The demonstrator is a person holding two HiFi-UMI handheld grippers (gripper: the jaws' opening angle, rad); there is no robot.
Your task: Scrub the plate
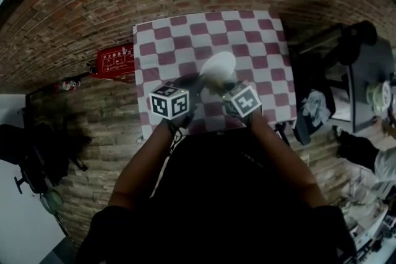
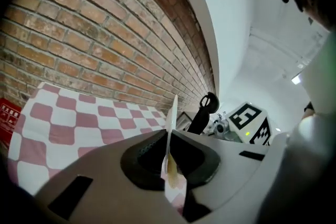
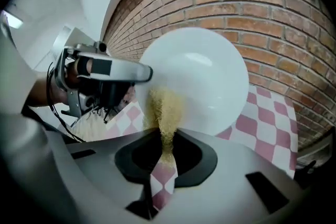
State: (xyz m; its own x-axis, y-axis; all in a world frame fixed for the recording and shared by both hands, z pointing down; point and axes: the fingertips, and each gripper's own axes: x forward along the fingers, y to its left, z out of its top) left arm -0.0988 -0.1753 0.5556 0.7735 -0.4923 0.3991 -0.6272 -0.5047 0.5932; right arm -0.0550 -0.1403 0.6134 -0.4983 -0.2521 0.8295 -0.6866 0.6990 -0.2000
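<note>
A white plate (image 1: 218,65) hangs above the pink-and-white checked table (image 1: 167,40). My left gripper (image 1: 197,85) is shut on its rim. In the left gripper view the plate (image 2: 171,123) runs edge-on, straight up out of the left gripper (image 2: 169,157). My right gripper (image 1: 224,86) is shut on a yellowish scrub pad (image 3: 164,110), which lies against the plate's face (image 3: 202,78) at its lower left. The right gripper (image 3: 167,152) faces the plate nearly square. The left gripper (image 3: 107,72) shows there at the plate's left rim.
Brick surface (image 1: 93,3) surrounds the table. A red box with print (image 1: 114,60) lies to the table's left. Dark furniture and clutter (image 1: 362,65) stand to the right, and a black object (image 1: 37,151) is at the far left.
</note>
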